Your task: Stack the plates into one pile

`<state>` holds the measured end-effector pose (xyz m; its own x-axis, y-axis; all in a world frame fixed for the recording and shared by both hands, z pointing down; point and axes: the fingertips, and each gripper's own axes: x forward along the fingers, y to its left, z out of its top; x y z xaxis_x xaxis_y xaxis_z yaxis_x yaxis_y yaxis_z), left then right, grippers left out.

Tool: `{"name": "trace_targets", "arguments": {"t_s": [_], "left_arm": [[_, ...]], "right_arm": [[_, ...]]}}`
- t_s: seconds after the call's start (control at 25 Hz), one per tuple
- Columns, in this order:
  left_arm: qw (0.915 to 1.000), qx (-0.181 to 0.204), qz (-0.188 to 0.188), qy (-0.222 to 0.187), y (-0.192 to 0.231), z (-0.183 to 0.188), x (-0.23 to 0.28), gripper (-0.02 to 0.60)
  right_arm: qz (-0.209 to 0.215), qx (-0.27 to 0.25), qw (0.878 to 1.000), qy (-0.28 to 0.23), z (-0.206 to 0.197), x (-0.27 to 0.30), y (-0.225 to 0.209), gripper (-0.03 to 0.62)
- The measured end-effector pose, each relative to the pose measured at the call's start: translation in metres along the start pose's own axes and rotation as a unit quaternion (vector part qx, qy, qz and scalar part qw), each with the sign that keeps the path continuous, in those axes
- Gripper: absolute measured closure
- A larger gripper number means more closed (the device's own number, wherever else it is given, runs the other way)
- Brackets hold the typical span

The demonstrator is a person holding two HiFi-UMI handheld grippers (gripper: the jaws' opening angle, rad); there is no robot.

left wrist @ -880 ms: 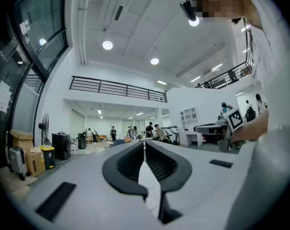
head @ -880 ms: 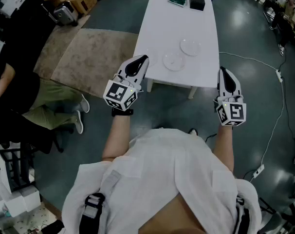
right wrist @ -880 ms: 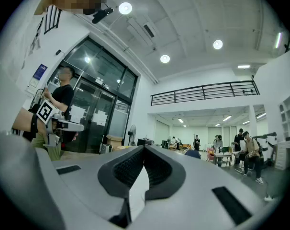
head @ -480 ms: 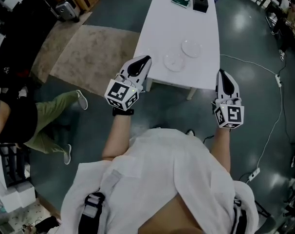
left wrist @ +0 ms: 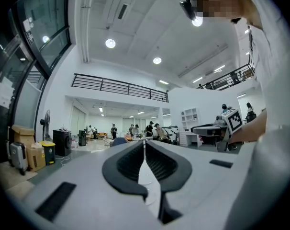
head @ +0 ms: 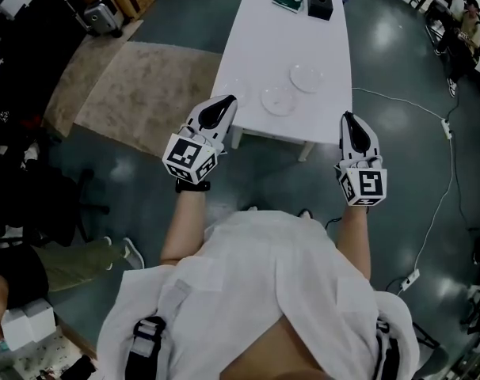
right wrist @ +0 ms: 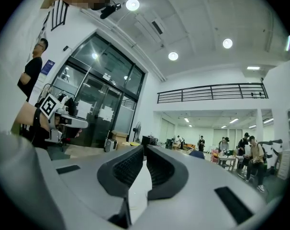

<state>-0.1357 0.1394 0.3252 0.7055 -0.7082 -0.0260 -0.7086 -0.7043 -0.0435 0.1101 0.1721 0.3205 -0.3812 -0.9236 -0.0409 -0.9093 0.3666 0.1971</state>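
Left hand-held gripper (head: 226, 103) and right hand-held gripper (head: 348, 119) both have their jaws shut tight, with nothing in them. They point level, near the front edge of the long white surface (head: 291, 38). On it, toward 12 o'clock, lies the near round white plate (head: 280, 100). The far round white plate (head: 307, 77) lies at 1 o'clock from it, not stacked.
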Motion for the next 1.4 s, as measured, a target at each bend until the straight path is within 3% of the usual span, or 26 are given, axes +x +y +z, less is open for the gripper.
{"name": "trace_targets", "arguments": {"t_s": [0.64, 0.8, 1.04, 1.4], "left_arm": [[0.9993, -0.021, -0.027, 0.014, 0.006, -0.021, 0.033, 0.561], [0.9989, -0.025, -0.028, 0.027, 0.016, -0.030, 0.067, 0.561], [0.9968, -0.034, -0.037, 0.062, 0.029, -0.057, 0.138, 0.561], [0.9848, -0.093, -0.064, 0.132, 0.032, -0.120, 0.246, 0.560]], "right_arm": [[0.018, -0.019, 0.999, 0.048, -0.033, 0.031, -0.002, 0.557], [0.029, -0.016, 0.997, 0.064, -0.052, 0.063, -0.023, 0.500], [0.060, -0.009, 0.993, 0.100, -0.097, 0.118, -0.060, 0.497], [0.119, 0.008, 0.972, 0.205, -0.195, 0.174, -0.113, 0.493]]}}
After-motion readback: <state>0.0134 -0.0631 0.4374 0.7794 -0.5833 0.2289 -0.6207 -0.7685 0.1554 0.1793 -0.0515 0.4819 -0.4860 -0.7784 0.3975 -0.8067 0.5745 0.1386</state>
